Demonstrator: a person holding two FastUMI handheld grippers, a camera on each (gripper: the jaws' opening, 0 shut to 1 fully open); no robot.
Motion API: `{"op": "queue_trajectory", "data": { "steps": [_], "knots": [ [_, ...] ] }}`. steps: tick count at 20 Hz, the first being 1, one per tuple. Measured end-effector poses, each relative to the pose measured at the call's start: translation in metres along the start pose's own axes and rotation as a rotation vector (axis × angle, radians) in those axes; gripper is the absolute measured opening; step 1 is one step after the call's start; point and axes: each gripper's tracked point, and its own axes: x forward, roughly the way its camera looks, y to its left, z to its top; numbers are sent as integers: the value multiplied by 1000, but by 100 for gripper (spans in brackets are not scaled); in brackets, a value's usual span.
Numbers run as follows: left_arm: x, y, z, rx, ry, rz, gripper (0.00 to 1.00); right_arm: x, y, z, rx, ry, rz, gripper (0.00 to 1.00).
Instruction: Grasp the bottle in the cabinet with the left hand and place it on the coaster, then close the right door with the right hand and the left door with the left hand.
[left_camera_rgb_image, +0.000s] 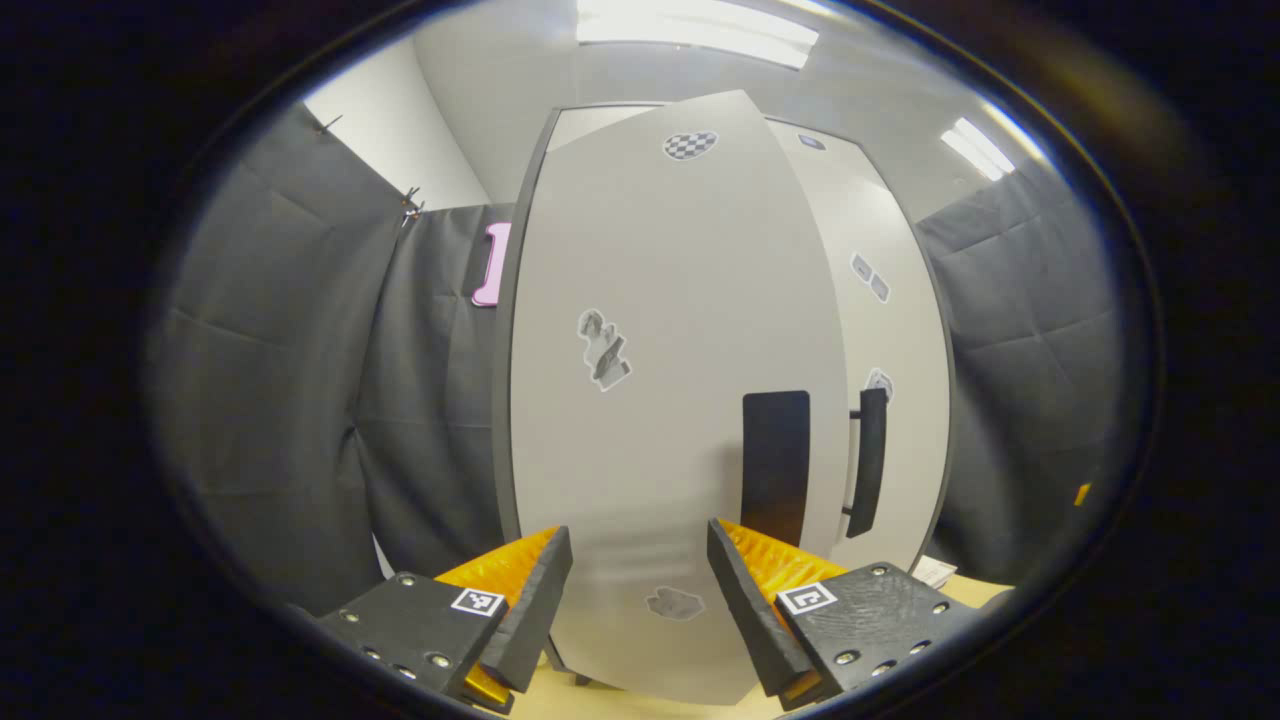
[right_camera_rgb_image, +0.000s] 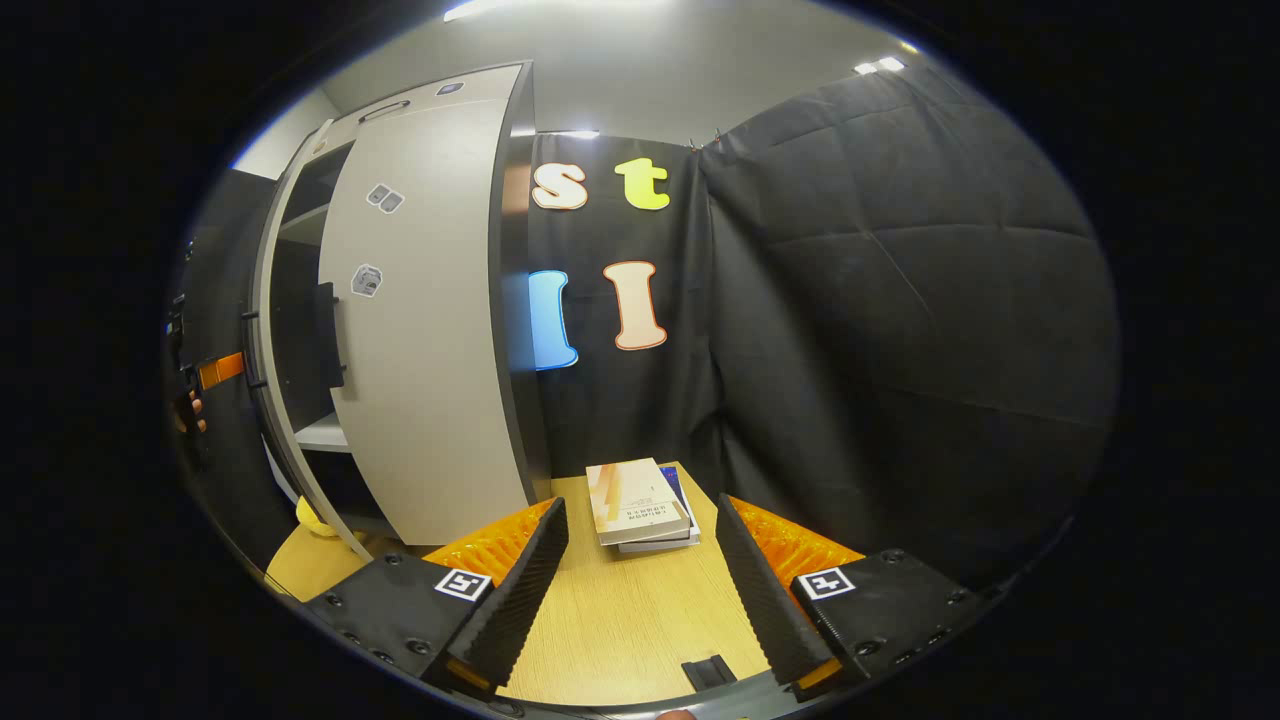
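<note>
Left gripper (left_camera_rgb_image: 640, 600): jaws released, facing the left door (left_camera_rgb_image: 660, 400), centre frame.
Right gripper (right_camera_rgb_image: 640, 590): jaws released over desk (right_camera_rgb_image: 620, 620).

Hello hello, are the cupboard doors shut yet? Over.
Left gripper open, facing left door. Right gripper open, over table. Right door nearly shut, left door ajar.

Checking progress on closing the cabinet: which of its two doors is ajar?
The left door, seen edge-on in the right gripper view with shelves showing behind it. The right door lies flat against the cabinet.
</note>
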Motion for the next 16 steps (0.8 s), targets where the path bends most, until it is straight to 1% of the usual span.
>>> {"op": "queue_trajectory", "data": {
  "steps": [1, 3, 7, 13, 14, 15, 16],
  "knots": [
    [1, 1, 1, -7, -1, 5, 82, 0, 2, 1, -2, -1, 5, 92],
    [5, 6, 2, -8, -1, 17, 82, 0, 5, 3, -11, -7, 16, 92],
    [-12, 13, 6, 7, -6, 48, 83, -4, 10, 14, -24, -37, 56, 92],
    [-70, 24, 8, 71, 1, 114, 84, -8, 26, 27, -39, -85, 161, 92],
    [-83, 26, 10, 80, 0, 129, 84, -9, 30, 28, -41, -90, 183, 95],
    [-94, 27, 13, 84, -3, 142, 84, -10, 34, 29, -43, -95, 204, 95],
    [-106, 28, 14, 85, -6, 152, 84, -11, 37, 30, -45, -98, 222, 92]
  ]
}}
